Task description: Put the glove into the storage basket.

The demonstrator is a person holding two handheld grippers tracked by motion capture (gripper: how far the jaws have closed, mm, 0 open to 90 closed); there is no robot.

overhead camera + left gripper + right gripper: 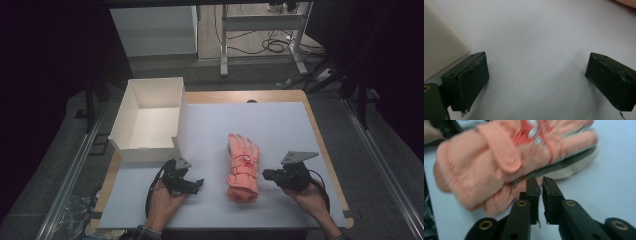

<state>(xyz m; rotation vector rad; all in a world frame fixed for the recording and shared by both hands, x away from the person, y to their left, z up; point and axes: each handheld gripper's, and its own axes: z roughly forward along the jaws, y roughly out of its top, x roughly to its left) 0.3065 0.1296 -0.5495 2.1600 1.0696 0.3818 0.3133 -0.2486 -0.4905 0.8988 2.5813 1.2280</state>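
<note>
**Desk:** Two hand-held grippers flank a salmon-pink padded winter glove (243, 168) on the pale blue table mat (280, 125) — why the split?

**Photographer:** Each side seems to have its own job. The right gripper (266, 174) points at the glove's near edge from the side; in the right gripper view its black jaws are pressed nearly together with nothing between them, tips just short of the fabric (499, 167). That looks like lining up before opening for a pinch.

**Desk:** And the left gripper (199, 184)?

**Photographer:** Low on the mat, near the corner of the open white cardboard box (150, 117), jaws spread wide over bare mat. It reads as waiting, ready to help.

**Desk:** Where exactly does the glove lie?

**Photographer:** Flat, mid-table, between the two grippers, fingers pointing away from the person, cuff toward them. A grey-and-cream layer (571, 167) shows beneath it, possibly a second glove.

**Desk:** The box?

**Photographer:** Empty, at the far left of the table, well apart from the glove; likely the destination.
</note>
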